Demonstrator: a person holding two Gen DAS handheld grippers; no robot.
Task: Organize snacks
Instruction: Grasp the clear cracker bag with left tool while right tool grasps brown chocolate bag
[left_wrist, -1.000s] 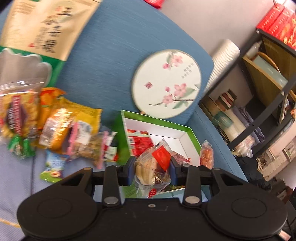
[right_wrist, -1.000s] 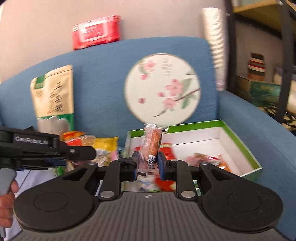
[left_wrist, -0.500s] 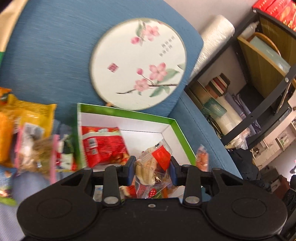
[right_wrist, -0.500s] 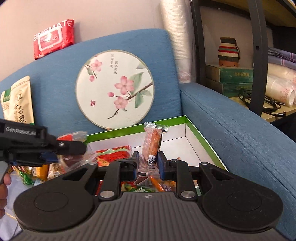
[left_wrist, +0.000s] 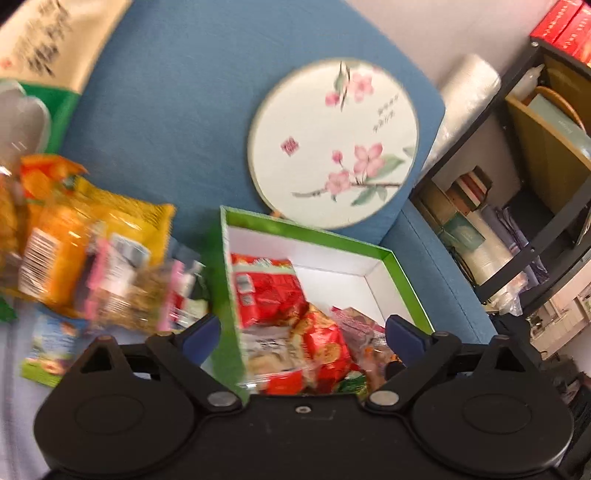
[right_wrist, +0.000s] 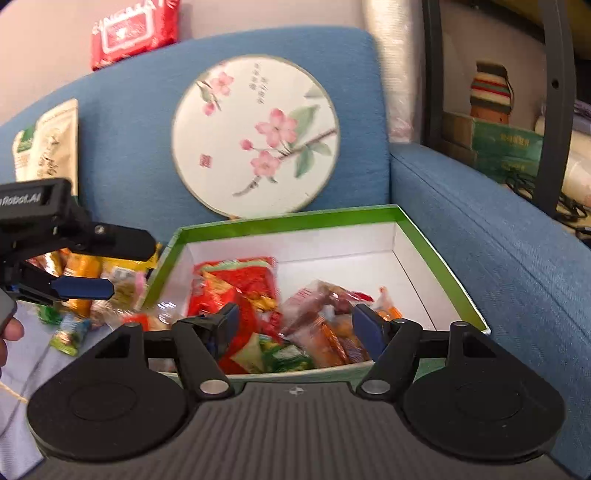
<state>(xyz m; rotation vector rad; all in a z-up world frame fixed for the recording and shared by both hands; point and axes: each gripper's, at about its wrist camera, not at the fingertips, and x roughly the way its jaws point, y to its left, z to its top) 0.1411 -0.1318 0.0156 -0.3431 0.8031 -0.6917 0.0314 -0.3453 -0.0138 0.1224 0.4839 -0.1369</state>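
Note:
A green box with a white inside (left_wrist: 306, 232) (right_wrist: 288, 218) sits on the blue sofa seat and holds several snack packets, among them a red packet (left_wrist: 266, 291) (right_wrist: 240, 280). My left gripper (left_wrist: 303, 332) hangs over the box's near left corner. Its jaws are opening wide and nothing is between them. It also shows at the left of the right wrist view as the left gripper (right_wrist: 133, 266). My right gripper (right_wrist: 297, 323) is over the box's near edge, jaws opening, with no packet pinched. A pile of loose snacks (left_wrist: 92, 258) (right_wrist: 85, 280) lies left of the box.
A round flowered fan (left_wrist: 332, 144) (right_wrist: 255, 136) leans on the sofa back behind the box. A tall tea pouch (right_wrist: 48, 144) stands at the left and a red wipes pack (right_wrist: 136, 31) lies on top. The sofa armrest (right_wrist: 480, 236) and a shelf (left_wrist: 535, 184) are to the right.
Both grippers have gone from shut on a packet to wide open, and both packets have left the jaws. The left view swung back left, bringing the loose pile into sight.

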